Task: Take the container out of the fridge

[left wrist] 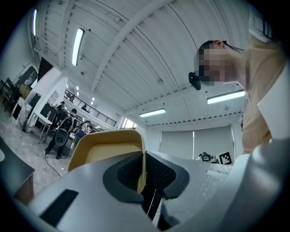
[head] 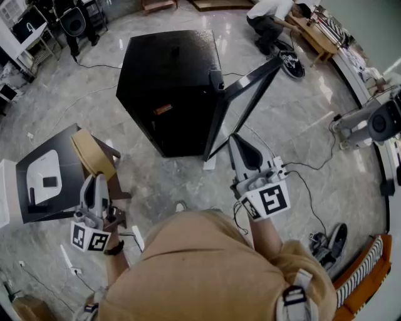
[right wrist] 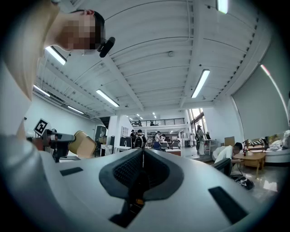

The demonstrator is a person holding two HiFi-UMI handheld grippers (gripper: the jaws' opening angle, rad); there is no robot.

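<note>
The container [head: 91,157] is a tan, open-topped plastic tub, held in the air at the left of the head view, clear of the black fridge [head: 169,88]. My left gripper [head: 96,178] is shut on it. In the left gripper view the jaws pinch the tub's thin side wall [left wrist: 142,170], and the tub's hollow [left wrist: 106,149] opens to the left of them. My right gripper [head: 237,140] hangs in front of the fridge's open door [head: 247,94], shut with nothing in it. The right gripper view shows its closed jaws [right wrist: 142,152] and, far left, the tub [right wrist: 84,144].
A dark low table [head: 44,178] with a white object stands at the left. A grey machine [head: 374,122] stands at the right, shoes [head: 329,241] lie nearby, and cables cross the marble floor. A person [head: 269,17] crouches behind the fridge by a wooden table.
</note>
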